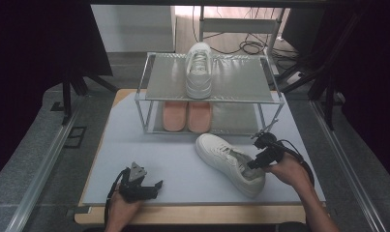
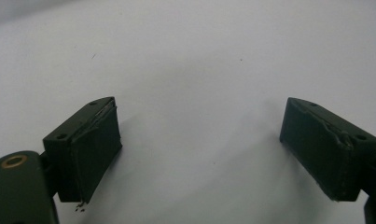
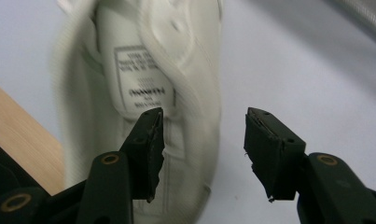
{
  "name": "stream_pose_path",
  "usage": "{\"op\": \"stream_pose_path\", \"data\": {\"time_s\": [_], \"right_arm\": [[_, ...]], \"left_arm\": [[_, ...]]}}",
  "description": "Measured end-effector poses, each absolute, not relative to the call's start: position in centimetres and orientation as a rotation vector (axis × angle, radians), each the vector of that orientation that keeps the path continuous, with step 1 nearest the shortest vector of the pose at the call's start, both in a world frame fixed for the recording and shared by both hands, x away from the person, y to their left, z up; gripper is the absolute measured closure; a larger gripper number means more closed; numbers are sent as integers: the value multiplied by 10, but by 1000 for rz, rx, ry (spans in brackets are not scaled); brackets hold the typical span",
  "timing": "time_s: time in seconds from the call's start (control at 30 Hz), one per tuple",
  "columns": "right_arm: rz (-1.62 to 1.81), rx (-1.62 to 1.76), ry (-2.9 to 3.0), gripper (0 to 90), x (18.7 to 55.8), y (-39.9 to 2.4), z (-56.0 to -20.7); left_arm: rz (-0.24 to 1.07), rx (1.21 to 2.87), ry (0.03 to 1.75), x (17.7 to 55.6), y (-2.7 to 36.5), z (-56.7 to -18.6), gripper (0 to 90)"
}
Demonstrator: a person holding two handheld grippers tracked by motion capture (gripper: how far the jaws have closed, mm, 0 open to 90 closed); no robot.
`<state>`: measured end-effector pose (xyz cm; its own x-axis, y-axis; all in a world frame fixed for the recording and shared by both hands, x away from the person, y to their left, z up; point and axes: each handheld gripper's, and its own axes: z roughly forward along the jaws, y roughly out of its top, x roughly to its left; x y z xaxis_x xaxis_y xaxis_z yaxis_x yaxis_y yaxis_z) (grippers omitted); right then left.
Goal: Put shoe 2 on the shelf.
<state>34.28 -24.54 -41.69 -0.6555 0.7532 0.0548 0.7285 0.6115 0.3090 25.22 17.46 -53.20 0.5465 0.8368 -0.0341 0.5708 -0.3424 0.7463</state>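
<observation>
1. Working the white sneaker (image 1: 230, 163) toward the shoe rack (image 1: 209, 99) looks like the step you are doing; its mate (image 1: 199, 70) is already sitting on the rack's top shelf, well beyond your right gripper (image 1: 256, 161).
2. You are holding the right gripper at the sneaker's heel end, jaws partly spread and not pressing on anything. In the right gripper view one jaw is hovering over the shoe's opening and the other outside its wall, so the heel collar (image 3: 202, 102) is lying between them.
3. Before closing, you should be sinking the jaws deeper so the pads bite the stiff collar rather than the soft tongue.
4. Your left gripper (image 1: 146, 186) is resting on the mat (image 2: 195, 56), jaws wide apart and holding nothing, well to the left of the sneaker.
</observation>
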Motion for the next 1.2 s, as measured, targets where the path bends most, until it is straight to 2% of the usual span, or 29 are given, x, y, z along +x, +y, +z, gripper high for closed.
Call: {"op": "stream_pose_path", "data": {"time_s": [0.3, 0.57, 0.8, 0.93, 1.1, 1.2], "right_arm": [[285, 1289, 2823, 600, 355, -234, -437], [132, 1285, 2885, 601, 362, -229, -441], [130, 1273, 2936, 677, 367, -227, -443], [137, 1271, 2947, 667, 368, -227, -443], [126, 1261, 2945, 594, 374, -224, -443], [136, 1273, 2945, 598, 376, -224, -445]], "left_arm": [[464, 2052, 1132, 252, 175, -532, 116], [464, 2053, 1132, 252, 175, -532, 116], [463, 2051, 1133, 252, 174, -532, 116], [463, 2052, 1132, 252, 175, -532, 116], [464, 2051, 1133, 252, 175, -532, 116], [464, 2051, 1132, 252, 175, -532, 116]]}}
